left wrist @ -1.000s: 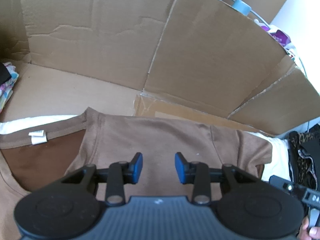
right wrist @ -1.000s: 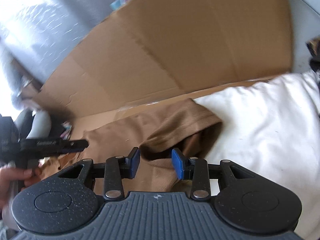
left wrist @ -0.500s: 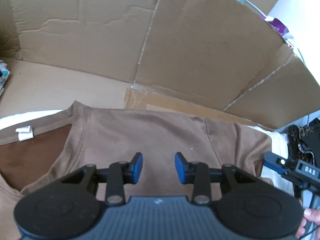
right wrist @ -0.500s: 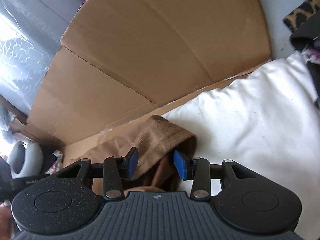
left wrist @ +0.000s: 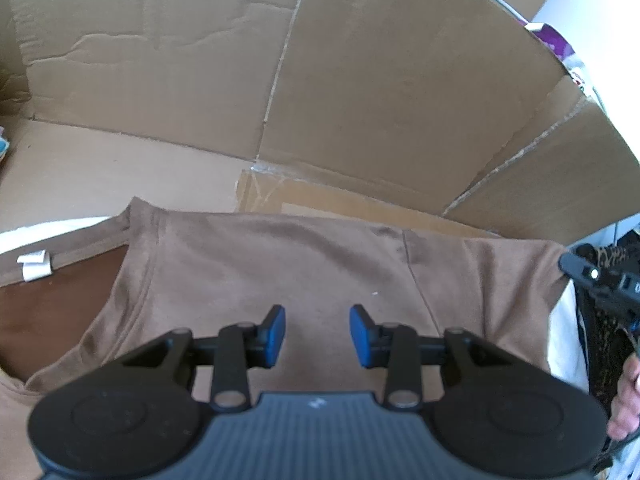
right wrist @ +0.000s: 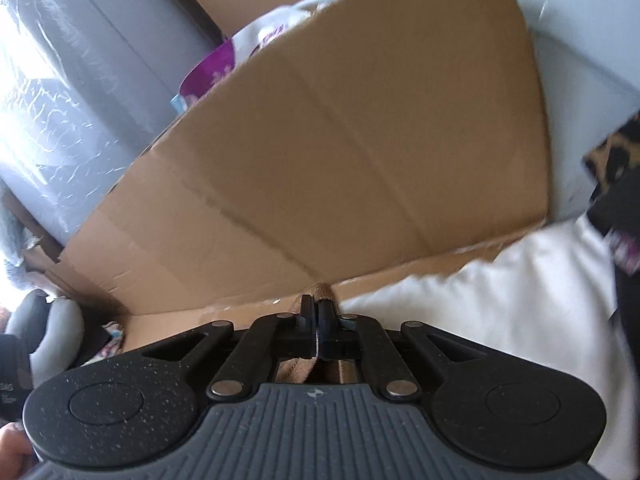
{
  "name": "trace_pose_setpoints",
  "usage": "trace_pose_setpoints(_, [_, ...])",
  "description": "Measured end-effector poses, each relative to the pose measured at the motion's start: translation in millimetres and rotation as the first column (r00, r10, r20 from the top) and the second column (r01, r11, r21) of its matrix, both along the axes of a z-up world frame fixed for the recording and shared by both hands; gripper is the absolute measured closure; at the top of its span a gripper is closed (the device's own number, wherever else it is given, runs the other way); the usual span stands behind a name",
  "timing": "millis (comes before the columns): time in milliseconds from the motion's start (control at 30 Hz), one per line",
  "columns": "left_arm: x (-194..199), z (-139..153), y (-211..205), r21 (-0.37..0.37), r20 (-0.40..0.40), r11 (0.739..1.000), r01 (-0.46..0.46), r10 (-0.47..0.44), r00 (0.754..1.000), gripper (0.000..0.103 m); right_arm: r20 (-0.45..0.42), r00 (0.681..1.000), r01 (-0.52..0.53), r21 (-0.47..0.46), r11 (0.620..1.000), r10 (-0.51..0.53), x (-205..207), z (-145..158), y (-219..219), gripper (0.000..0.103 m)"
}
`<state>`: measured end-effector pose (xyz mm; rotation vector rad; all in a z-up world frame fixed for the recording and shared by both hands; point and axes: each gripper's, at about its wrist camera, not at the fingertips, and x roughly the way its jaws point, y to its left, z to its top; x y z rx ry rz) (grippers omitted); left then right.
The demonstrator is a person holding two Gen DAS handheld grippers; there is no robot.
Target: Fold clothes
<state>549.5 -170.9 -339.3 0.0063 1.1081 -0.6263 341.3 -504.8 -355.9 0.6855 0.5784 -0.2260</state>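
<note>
Now the brown shirt, spread across the lower half of the left view, is being pinched at its sleeve edge by the right gripper, open half a second ago, suggesting a fold, while the left gripper is being held apart above it.

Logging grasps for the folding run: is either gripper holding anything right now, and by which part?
The right gripper is shut on the brown shirt, pinching the edge of its sleeve end. The left gripper is open above the shirt, holding nothing.
</note>
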Motion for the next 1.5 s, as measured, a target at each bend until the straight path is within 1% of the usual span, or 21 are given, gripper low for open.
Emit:
trace_pose_setpoints(233, [-1, -1, -2, -0.001, 0.006, 1.000, 0.005, -0.005, 1.000, 0.066, -0.023, 0.999, 0.036, -0.094, 0.995, -0.039, 6, 18, -20, 0.103])
trace_pose_setpoints(333, [-1, -2, -3, 0.000, 0.005, 1.000, 0.009, -0.009, 1.000, 0.066, -0.054, 0.998, 0.037, -0.116, 0.993, -0.043, 16, 16, -27, 0.103])
trace_pose_setpoints(467, [-2, -5, -4, 0.005, 0.003, 1.000, 0.016, -0.016, 1.000, 0.066, -0.113, 0.992, 0.041, -0.128, 0.991, -0.055, 29, 4, -36, 0.103])
trace_pose_setpoints(533, [-4, -6, -6, 0.010, 0.001, 1.000, 0.020, -0.020, 1.000, 0.066, -0.146, 0.987, 0.045, -0.120, 0.992, -0.062, 32, -2, -40, 0.101])
trace_pose_setpoints(600, [-5, -7, -10, 0.017, 0.002, 0.999, 0.031, -0.031, 1.000, 0.066, -0.148, 0.987, 0.055, -0.101, 0.993, -0.069, 29, -4, -43, 0.100])
trace_pose_setpoints(667, [-8, -5, -16, 0.016, 0.005, 0.999, 0.049, -0.049, 0.999, 0.066, -0.143, 0.988, 0.052, -0.100, 0.994, -0.066, 23, -2, -41, 0.092])
trace_pose_setpoints(700, [-10, -4, -21, 0.013, 0.006, 0.998, 0.061, -0.061, 0.998, 0.066, -0.137, 0.988, 0.050, -0.103, 0.993, -0.064, 18, 0, -40, 0.077])
trace_pose_setpoints(733, [-13, -2, -25, 0.010, 0.006, 0.997, 0.072, -0.072, 0.997, 0.066, -0.132, 0.989, 0.048, -0.107, 0.993, -0.061, 14, 2, -38, 0.066])
trace_pose_setpoints(767, [-16, -1, -30, 0.006, 0.007, 0.996, 0.088, -0.088, 0.996, 0.066, -0.127, 0.990, 0.045, -0.110, 0.993, -0.059, 9, 4, -37, 0.065])
trace_pose_setpoints(867, [-31, 6, -50, -0.009, 0.013, 0.987, 0.160, -0.159, 0.987, 0.066, -0.106, 0.993, 0.036, -0.102, 0.994, -0.047, -9, 10, -31, 0.064])
trace_pose_setpoints(967, [-51, 14, -74, -0.013, 0.024, 0.970, 0.244, -0.244, 0.969, 0.066, -0.093, 0.995, 0.025, -0.103, 0.994, -0.035, -29, 15, -24, 0.064])
trace_pose_setpoints(1067, [-72, 22, -95, -0.013, 0.039, 0.948, 0.319, -0.318, 0.947, 0.065, -0.099, 0.995, 0.011, -0.115, 0.993, -0.023, -49, 18, -17, 0.064])
trace_pose_setpoints(1200, [-99, 30, -116, -0.001, 0.051, 0.918, 0.396, -0.395, 0.917, 0.065, -0.101, 0.995, 0.005, -0.134, 0.991, -0.019, -70, 21, -5, 0.064])
trace_pose_setpoints(1300, [-118, 31, -129, 0.037, 0.064, 0.892, 0.451, -0.453, 0.889, 0.065, -0.103, 0.995, -0.006, -0.124, 0.992, -0.007, -83, 21, 1, 0.064])
trace_pose_setpoints(1433, [-141, 26, -142, 0.109, 0.077, 0.849, 0.517, -0.525, 0.847, 0.055, -0.108, 0.994, -0.013, -0.116, 0.993, 0.001, -111, 23, 11, 0.064])
trace_pose_setpoints(1500, [-150, 24, -150, 0.147, 0.086, 0.824, 0.547, -0.561, 0.823, 0.055, -0.113, 0.994, -0.011, -0.107, 0.994, -0.001, -120, 20, 14, 0.064])
